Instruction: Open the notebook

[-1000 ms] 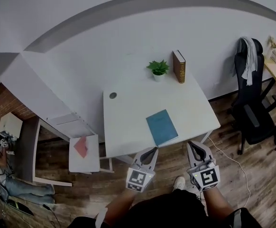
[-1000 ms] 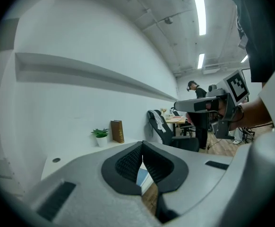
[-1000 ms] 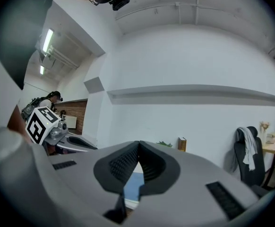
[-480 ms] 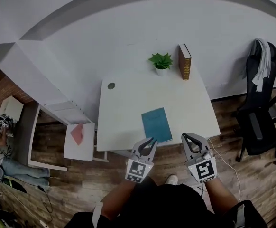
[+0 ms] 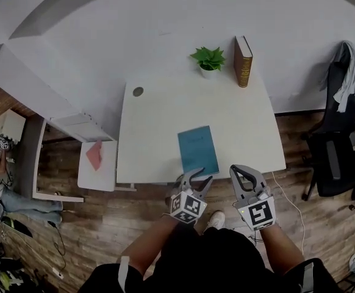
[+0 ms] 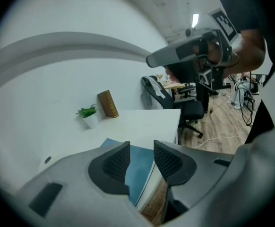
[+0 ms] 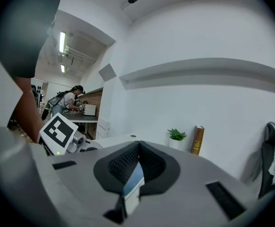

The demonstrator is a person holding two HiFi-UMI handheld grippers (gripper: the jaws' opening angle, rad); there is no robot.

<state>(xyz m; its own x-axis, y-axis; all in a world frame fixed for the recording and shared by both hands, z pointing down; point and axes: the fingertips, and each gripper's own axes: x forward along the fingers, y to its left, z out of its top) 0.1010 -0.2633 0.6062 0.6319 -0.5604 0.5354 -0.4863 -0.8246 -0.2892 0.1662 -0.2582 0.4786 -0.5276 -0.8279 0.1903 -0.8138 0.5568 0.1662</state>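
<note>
HEAD VIEW
Counter [image 5: 165,115]: white, rect., back edge against pale wall [image 5: 165,23]; cable hole [image 5: 138,91] at far-left corner.
Notebook [image 5: 197,150]: teal, closed, lying flat near front edge.
Back of counter: potted plant [image 5: 208,60] beside upright brown book [image 5: 244,61].
Room: wood floor [image 5: 135,215]; black chair [image 5: 333,151] at right; low white stand [image 5: 98,176] at left w/ pink item [image 5: 94,154] on it.
L tongs [image 5: 199,177]: at front edge, just short of notebook.
R tongs [image 5: 243,171]: at front edge, right of notebook.

LEFT GRIPPER VIEW
L tongs [image 6: 141,145]: spread, have just been opening; nothing between pads.
Notebook [image 6: 138,171]: seen beyond the gap, no contact.
Counter [image 6: 142,122]: plant and book at far end; chair [image 6: 189,108] past it.

RIGHT GRIPPER VIEW
R tongs [image 7: 138,145]: pressed together, empty.
Notebook [image 7: 133,181]: sliver showing past the pads.
Bkgd: person [image 7: 64,100] at a bench, far left.
</note>
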